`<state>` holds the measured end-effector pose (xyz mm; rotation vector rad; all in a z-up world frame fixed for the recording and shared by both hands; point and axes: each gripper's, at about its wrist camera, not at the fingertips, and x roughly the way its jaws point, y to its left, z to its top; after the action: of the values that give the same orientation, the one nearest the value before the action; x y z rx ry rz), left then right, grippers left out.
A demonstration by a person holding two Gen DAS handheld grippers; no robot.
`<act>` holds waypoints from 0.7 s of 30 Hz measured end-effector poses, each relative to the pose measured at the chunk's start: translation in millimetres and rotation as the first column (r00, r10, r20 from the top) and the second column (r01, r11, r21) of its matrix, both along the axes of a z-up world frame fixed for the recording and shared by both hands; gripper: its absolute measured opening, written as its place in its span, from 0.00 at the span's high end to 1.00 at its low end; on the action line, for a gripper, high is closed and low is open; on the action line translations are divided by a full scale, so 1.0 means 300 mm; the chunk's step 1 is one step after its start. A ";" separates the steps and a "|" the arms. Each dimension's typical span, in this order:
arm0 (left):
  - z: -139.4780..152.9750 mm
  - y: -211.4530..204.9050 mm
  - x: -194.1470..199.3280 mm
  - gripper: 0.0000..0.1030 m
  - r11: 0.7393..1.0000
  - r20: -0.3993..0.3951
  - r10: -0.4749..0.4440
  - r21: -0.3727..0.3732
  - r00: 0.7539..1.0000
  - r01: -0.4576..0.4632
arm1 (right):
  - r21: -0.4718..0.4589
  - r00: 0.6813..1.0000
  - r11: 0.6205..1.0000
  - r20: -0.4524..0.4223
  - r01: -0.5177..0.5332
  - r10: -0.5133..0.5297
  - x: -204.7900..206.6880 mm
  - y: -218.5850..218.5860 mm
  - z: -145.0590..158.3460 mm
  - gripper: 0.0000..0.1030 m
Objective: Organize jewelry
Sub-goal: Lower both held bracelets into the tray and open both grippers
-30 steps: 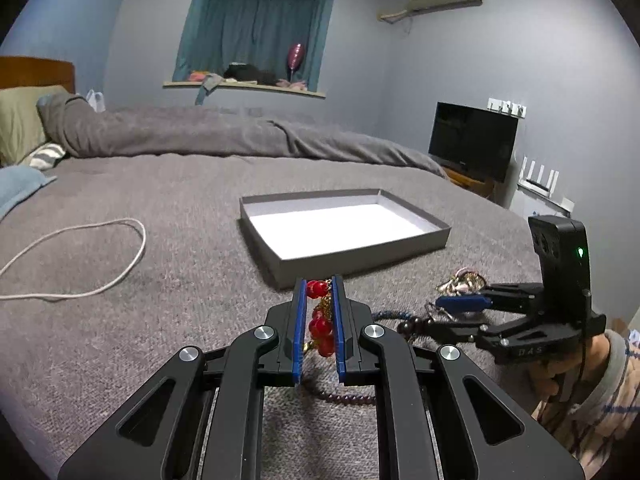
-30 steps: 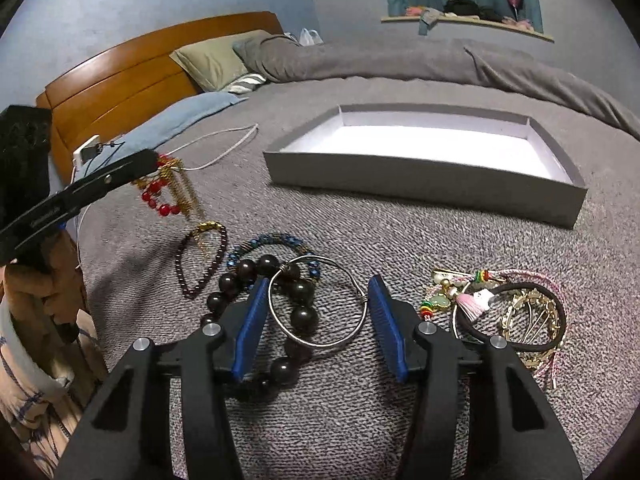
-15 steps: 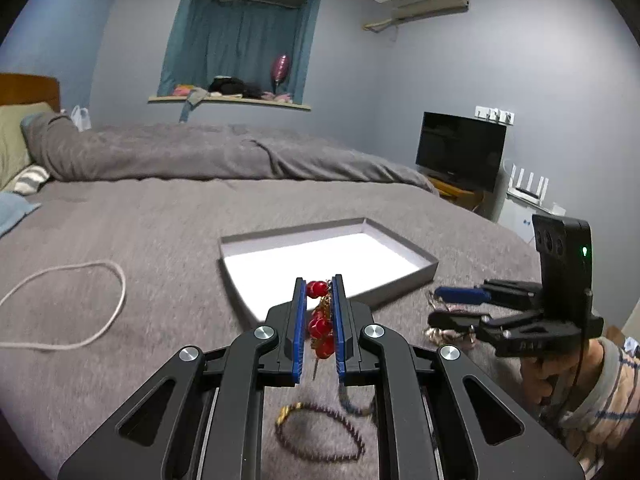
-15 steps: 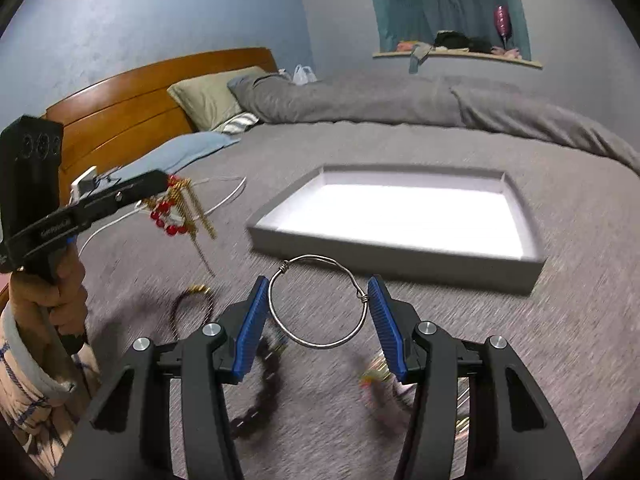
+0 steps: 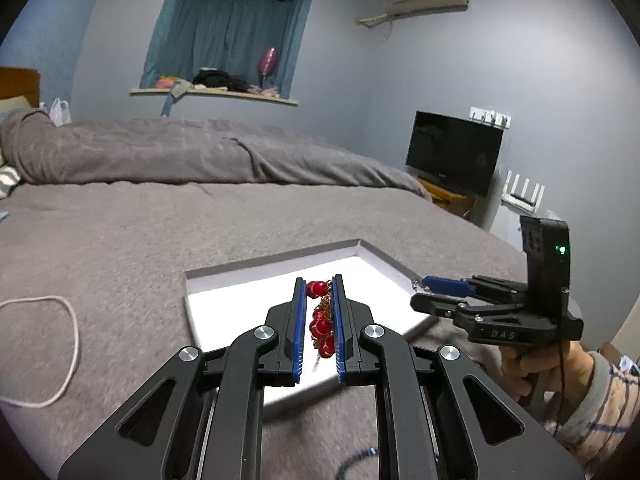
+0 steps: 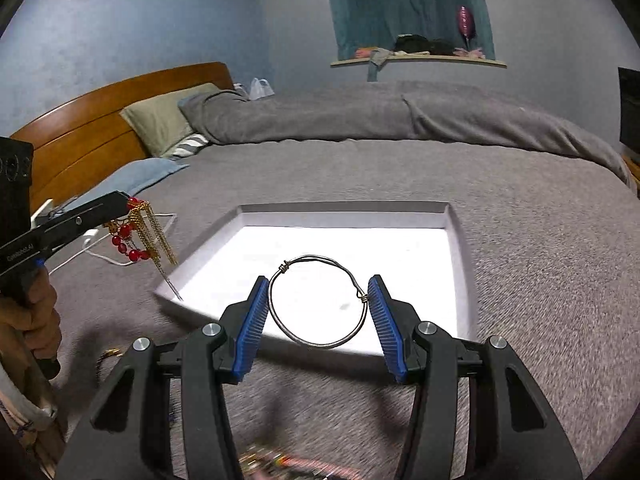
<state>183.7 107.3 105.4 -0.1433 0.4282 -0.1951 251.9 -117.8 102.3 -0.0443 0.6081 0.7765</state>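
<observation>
Only "DAS" reads, on the right gripper [image 5: 440,294] body.

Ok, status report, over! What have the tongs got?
Left tongs shut on red bead bracelet. Right tongs shut on wire bangle. Both above the empty tray. Nothing in the way.

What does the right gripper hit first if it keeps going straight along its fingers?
Probably the white floor of the gray box. The right gripper, clamped on the wire bangle, points down into it; nothing else shows in that line. Depth is hard to judge.
</observation>
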 end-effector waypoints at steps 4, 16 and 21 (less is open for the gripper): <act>-0.032 0.012 0.078 0.87 1.000 -0.026 0.010 -0.004 1.000 -0.010 | -0.010 0.999 0.999 -0.025 0.034 -0.035 0.081 -0.005 -0.022 0.51; -0.189 0.032 0.242 0.87 0.998 -0.215 0.049 0.052 0.975 -0.039 | -0.088 0.990 0.995 -0.123 0.054 -0.065 0.229 0.017 -0.095 0.51; -0.217 0.028 0.262 0.87 0.997 -0.272 0.057 0.071 0.961 -0.039 | -0.124 0.992 0.991 -0.113 0.040 -0.055 0.214 0.035 -0.111 0.51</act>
<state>262.2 115.6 40.1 -0.1167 0.7056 -0.1135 316.2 -107.4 69.0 -0.0969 0.7642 0.6984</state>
